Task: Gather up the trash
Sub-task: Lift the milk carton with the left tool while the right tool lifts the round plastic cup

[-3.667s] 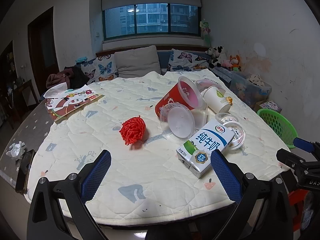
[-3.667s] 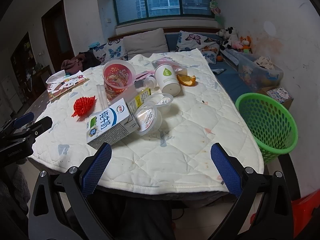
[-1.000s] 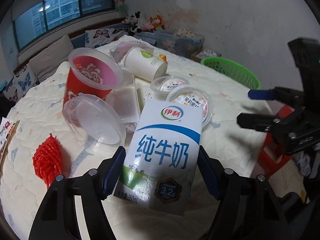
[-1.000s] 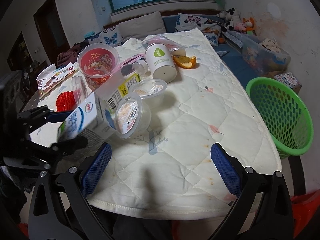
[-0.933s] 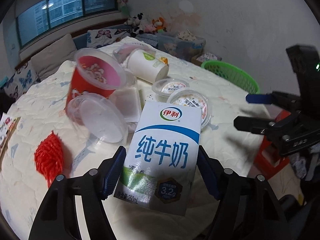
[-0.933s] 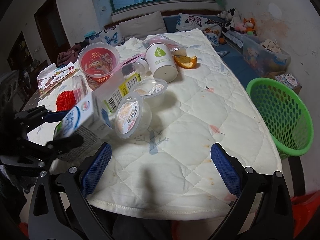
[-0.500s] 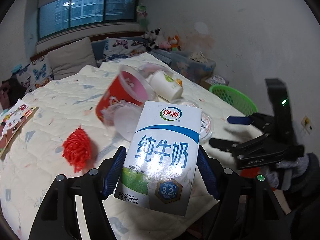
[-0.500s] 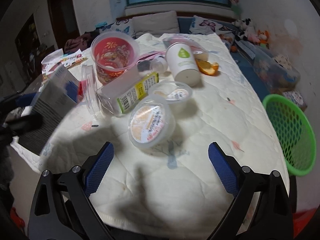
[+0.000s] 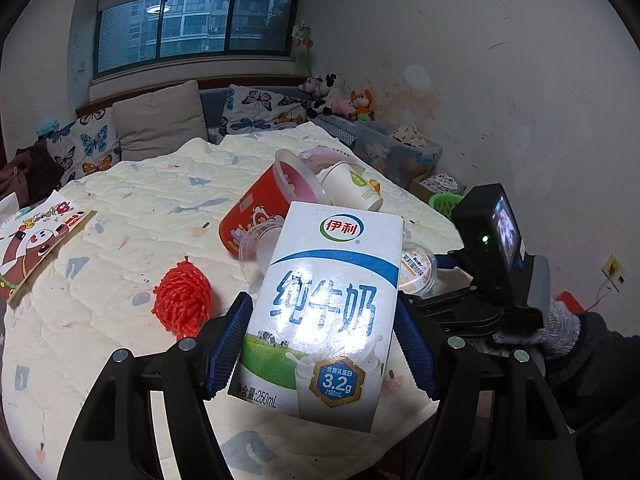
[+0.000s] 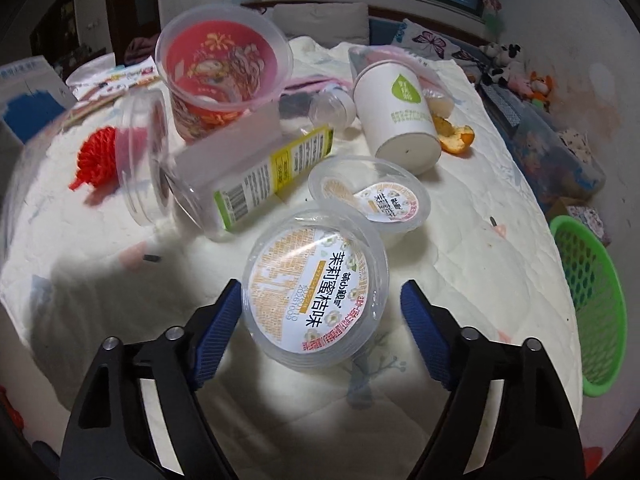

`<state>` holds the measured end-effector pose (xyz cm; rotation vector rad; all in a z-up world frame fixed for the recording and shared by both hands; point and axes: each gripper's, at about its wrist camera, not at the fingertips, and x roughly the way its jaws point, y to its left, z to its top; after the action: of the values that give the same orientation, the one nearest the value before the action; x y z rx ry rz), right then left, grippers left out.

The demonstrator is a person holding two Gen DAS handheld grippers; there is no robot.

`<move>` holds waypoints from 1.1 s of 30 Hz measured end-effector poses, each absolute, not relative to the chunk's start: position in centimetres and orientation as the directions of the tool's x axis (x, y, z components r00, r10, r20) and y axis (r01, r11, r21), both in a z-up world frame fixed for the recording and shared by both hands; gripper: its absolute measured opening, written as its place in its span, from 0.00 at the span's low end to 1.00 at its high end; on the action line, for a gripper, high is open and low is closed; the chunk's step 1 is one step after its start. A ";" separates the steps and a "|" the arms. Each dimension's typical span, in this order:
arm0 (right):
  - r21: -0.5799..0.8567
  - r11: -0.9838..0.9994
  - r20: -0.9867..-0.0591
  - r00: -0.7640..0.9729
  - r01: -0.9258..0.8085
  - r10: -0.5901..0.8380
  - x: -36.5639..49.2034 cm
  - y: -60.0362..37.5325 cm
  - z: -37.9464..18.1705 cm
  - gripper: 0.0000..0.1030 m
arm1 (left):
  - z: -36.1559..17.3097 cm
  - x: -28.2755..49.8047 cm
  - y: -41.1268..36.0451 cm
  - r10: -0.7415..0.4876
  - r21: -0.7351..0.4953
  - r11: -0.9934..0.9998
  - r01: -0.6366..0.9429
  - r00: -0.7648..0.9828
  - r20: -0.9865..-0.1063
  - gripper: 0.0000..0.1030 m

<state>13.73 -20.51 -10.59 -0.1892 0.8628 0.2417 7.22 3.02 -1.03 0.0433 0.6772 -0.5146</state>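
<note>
Left gripper (image 9: pixel 324 340): clamped on the milk carton (image 9: pixel 324 312), lifted mid-frame.
Right gripper (image 10: pixel 320 312): spread wide around the jelly cup (image 10: pixel 318 284).
Left to do: green basket (image 10: pixel 596 304), right edge, looks empty; every piece remains.

White-blue milk carton (image 9: pixel 328 312) lifted, upright, tilted; sealed jelly cup (image 10: pixel 316 284) on side on quilt.

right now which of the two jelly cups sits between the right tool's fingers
The nearer jelly cup, tilted up with its printed lid facing the camera, sits between the open right tool; the other cup lies farther back.
</note>
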 end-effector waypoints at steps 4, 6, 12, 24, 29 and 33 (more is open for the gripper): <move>-0.041 0.959 -0.767 0.624 -0.279 0.149 13.8 -21.0 -10.9 0.64 | -1.1 7.4 3.0 -0.445 -0.135 0.873 0.468 0.654 -0.612 0.66; -0.020 0.963 -0.764 0.625 -0.270 0.159 13.8 -21.5 -10.7 0.62 | -1.1 7.5 3.0 -0.449 -0.140 0.872 0.469 0.653 -0.610 0.66; 0.066 0.964 -0.747 0.628 -0.259 0.219 12.5 -23.4 -9.4 0.62 | -0.6 7.6 2.2 -0.461 -0.137 0.864 0.484 0.653 -0.600 0.66; 0.154 0.984 -0.691 0.702 -0.091 0.173 9.6 -33.0 -6.0 0.62 | 0.6 9.6 -5.0 -0.539 -0.133 0.796 0.591 0.590 -0.601 0.66; 0.178 0.982 -0.704 0.706 0.066 0.080 10.1 -40.8 -6.6 0.62 | 1.0 10.9 -9.8 -0.576 -0.130 0.753 0.645 0.551 -0.604 0.66; 0.178 0.968 -0.740 0.672 0.174 0.016 11.2 -46.7 -8.3 0.62 | 1.0 12.5 -14.0 -0.603 -0.142 0.720 0.680 0.511 -0.613 0.66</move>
<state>11.24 -46.69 -8.30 0.2430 0.8306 -0.0900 12.49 -14.02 1.05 0.1216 0.6878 -0.7744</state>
